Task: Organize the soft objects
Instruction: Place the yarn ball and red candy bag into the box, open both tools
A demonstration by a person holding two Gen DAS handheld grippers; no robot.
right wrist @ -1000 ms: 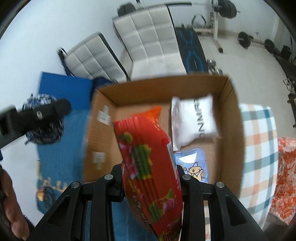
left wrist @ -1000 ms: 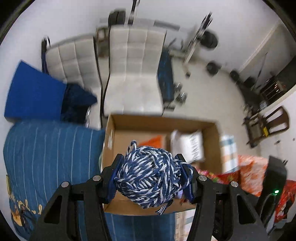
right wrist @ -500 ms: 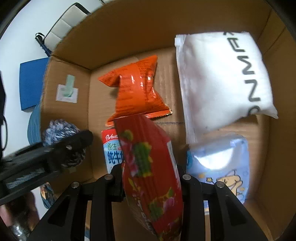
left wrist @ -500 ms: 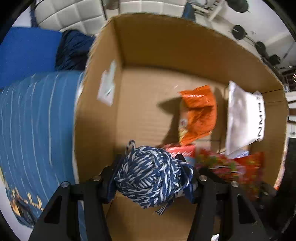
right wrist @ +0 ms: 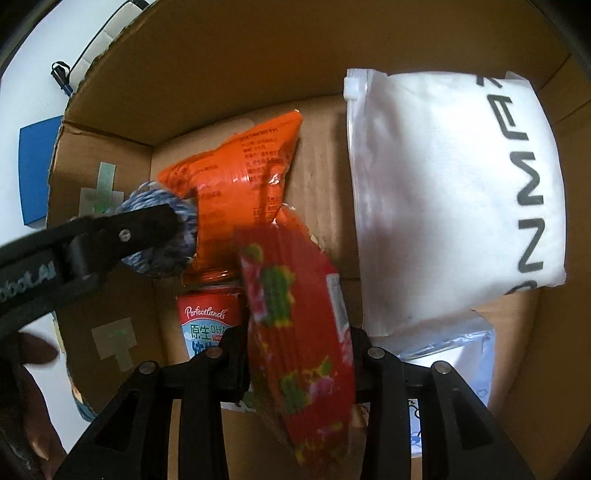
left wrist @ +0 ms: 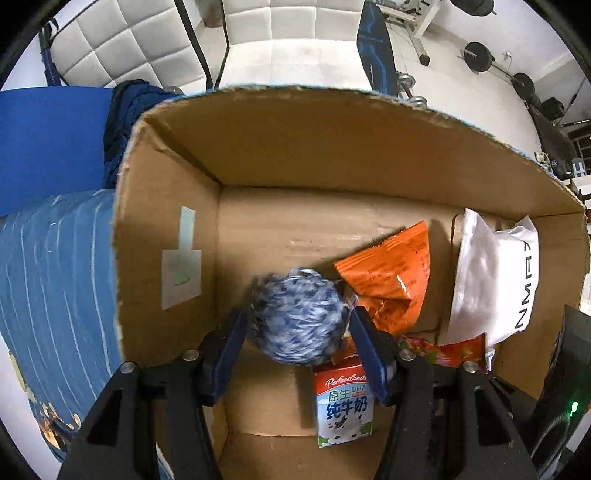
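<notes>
A blue-and-white yarn ball (left wrist: 300,318) hangs blurred just ahead of my left gripper (left wrist: 300,334), whose jaws stand wider than the ball, inside the cardboard box (left wrist: 170,221). The ball also shows in the right wrist view (right wrist: 162,236) beside the left gripper's finger (right wrist: 122,229). My right gripper (right wrist: 301,354) is shut on a red printed packet (right wrist: 295,332) low in the box. An orange snack bag (right wrist: 240,192), a white zip bag (right wrist: 454,206) and a milk carton (right wrist: 208,325) lie on the box floor.
A pale blue packet (right wrist: 465,354) lies under the white bag at the box's right. A blue striped cloth (left wrist: 55,280) lies left of the box. White padded chairs (left wrist: 288,33) and gym weights (left wrist: 480,55) stand beyond it.
Both grippers have gone deeper into the box. My left gripper's jaws have opened and the yarn ball has slipped forward out of them. The red packet stays held.
</notes>
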